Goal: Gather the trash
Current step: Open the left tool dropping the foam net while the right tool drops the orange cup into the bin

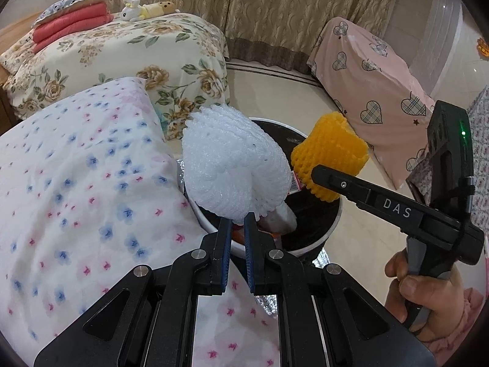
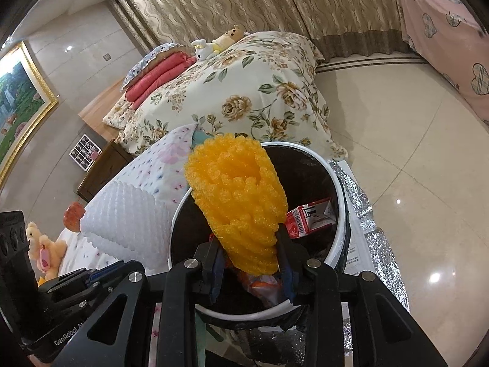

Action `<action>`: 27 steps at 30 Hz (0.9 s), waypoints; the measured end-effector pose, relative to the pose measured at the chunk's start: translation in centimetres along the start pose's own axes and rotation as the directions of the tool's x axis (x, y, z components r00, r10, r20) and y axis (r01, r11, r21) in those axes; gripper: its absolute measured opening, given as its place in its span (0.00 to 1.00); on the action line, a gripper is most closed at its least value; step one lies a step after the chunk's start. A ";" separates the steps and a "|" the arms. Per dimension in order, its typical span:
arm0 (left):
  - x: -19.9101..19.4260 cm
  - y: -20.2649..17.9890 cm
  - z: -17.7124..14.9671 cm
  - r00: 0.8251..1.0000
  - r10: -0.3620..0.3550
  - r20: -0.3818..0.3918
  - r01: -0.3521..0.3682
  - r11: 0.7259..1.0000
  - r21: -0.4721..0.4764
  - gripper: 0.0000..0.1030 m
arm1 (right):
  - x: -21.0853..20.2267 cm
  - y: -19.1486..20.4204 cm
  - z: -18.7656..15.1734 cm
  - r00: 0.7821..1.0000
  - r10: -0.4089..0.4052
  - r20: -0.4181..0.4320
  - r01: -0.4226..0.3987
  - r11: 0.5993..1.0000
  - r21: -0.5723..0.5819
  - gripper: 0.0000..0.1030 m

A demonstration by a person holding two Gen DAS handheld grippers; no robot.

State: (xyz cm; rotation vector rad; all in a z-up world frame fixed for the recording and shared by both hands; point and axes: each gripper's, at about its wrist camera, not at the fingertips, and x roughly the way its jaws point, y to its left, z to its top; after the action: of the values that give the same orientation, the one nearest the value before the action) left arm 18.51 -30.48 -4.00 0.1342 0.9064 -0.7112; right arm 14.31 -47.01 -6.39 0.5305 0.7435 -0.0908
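Trash bin (image 2: 337, 189) was the largest thing in play: a white-rimmed pail with a dark liner, standing on the floor just beside the bed's flowered quilt (image 1: 76, 183). It already held a red-and-white carton (image 2: 308, 217) and some crumpled wrappers, and you had both nets poised over its mouth, so a release would probably have dropped them straight in.

Next in size was the white foam net (image 1: 232, 165). Your left hand-held gripper (image 1: 237, 229) was clamped on its narrow gathered end, the blue pads nearly together with foam pinched between them. You held it by that neck so the bulk hung clear of the fingers; its long axis ran away from the hand-held gripper, wide end pointing up and outward over the bin's near rim, next to the quilt.

The orange foam net (image 2: 241, 205) was smaller. Your right hand-held gripper (image 2: 249, 263) gripped its lower end, jaws set wider because the sleeve was thick there. Its long axis also ran forward from the fingers, open flared end facing up and away, toward the far rim. In the left wrist view it sat over the bin's right side, near the white net, though I could not tell whether they touched.

Judging by this, letting go was what remained.
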 end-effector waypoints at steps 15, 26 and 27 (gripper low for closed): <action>-0.2 -0.3 0.2 1.000 0.012 0.009 -0.012 1.000 -0.001 0.43 | 0.7 -0.9 0.9 1.000 0.002 -0.015 -0.001 1.000 0.029 0.58; -3.8 3.3 -1.9 0.996 0.027 0.088 -0.017 0.994 -0.109 0.55 | -0.9 0.3 0.0 0.999 0.027 0.030 -0.028 0.999 0.042 0.76; -4.3 3.8 -2.3 0.995 0.031 0.096 -0.019 0.992 -0.121 0.55 | -1.1 0.7 -0.2 0.999 0.032 0.035 -0.034 0.999 0.042 0.77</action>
State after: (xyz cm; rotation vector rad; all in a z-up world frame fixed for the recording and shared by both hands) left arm 17.54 -24.53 -2.90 0.0037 0.8498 -0.6324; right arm 13.57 -46.48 -5.49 0.5806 0.7000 -0.0850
